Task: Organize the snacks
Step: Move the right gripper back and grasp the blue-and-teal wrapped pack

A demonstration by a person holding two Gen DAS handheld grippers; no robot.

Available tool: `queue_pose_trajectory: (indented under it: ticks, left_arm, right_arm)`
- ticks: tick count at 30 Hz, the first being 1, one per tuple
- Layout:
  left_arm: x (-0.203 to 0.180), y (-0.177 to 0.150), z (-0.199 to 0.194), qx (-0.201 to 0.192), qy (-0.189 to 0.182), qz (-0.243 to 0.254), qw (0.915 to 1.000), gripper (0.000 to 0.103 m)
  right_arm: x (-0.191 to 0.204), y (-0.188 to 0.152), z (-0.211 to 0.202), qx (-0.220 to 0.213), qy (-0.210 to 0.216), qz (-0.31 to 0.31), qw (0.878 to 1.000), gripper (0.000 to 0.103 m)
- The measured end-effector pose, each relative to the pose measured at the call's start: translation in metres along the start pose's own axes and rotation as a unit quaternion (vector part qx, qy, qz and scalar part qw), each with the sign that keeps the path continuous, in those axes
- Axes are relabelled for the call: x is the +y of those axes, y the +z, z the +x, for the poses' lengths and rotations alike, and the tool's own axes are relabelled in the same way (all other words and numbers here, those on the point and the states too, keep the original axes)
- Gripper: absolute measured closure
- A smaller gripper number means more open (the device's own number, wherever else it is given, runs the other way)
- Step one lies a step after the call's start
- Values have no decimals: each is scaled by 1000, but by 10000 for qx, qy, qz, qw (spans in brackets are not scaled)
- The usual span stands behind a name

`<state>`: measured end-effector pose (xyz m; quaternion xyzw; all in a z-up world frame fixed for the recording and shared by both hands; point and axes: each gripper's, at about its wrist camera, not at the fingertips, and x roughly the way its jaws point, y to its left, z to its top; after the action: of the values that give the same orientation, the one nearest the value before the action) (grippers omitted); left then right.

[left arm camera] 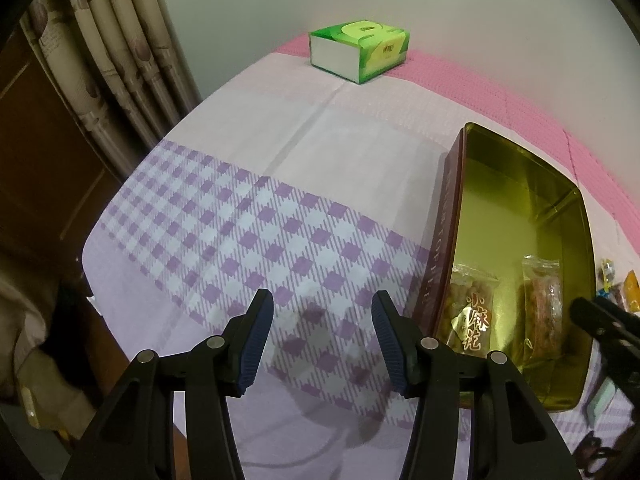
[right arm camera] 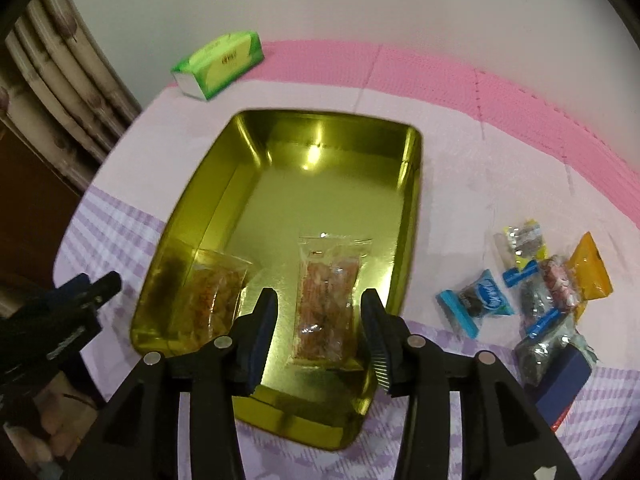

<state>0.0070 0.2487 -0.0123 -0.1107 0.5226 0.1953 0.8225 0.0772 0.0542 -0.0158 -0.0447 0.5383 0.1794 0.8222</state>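
Right hand-held gripper [right arm camera: 318, 334] over packet [right arm camera: 325, 304], snack pile [right arm camera: 548, 292] blurred

Dim, greenish indoor light. Glare spot on the gold tin [right arm camera: 316, 148] floor, soft shadows on the tablecloth [left arm camera: 312, 320]. Heavy fisheye bending, dark vignetted corners, slight blur.

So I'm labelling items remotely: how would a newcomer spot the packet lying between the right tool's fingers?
Find the gold tin on the checked cloth. Two clear packets lie at its near end. Yours is the right-hand one, a tall narrow packet of pinkish-orange snack, unlike the yellower packet left of it.
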Motion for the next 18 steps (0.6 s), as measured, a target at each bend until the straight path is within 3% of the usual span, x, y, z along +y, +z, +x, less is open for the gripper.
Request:
queue_pose_trajectory:
  ticks: [7, 18]
  left_arm:
    - [-5, -1, -5, -95, 7, 79, 9999, 51]
    - [-22, -4, -24, -421, -2, 377, 9984, 51]
  right_arm:
    - [-41, -10, -33, -209, -161, 251, 9993, 61]
    - [-171, -53, -60, -138, -953, 1294, 9869, 60]
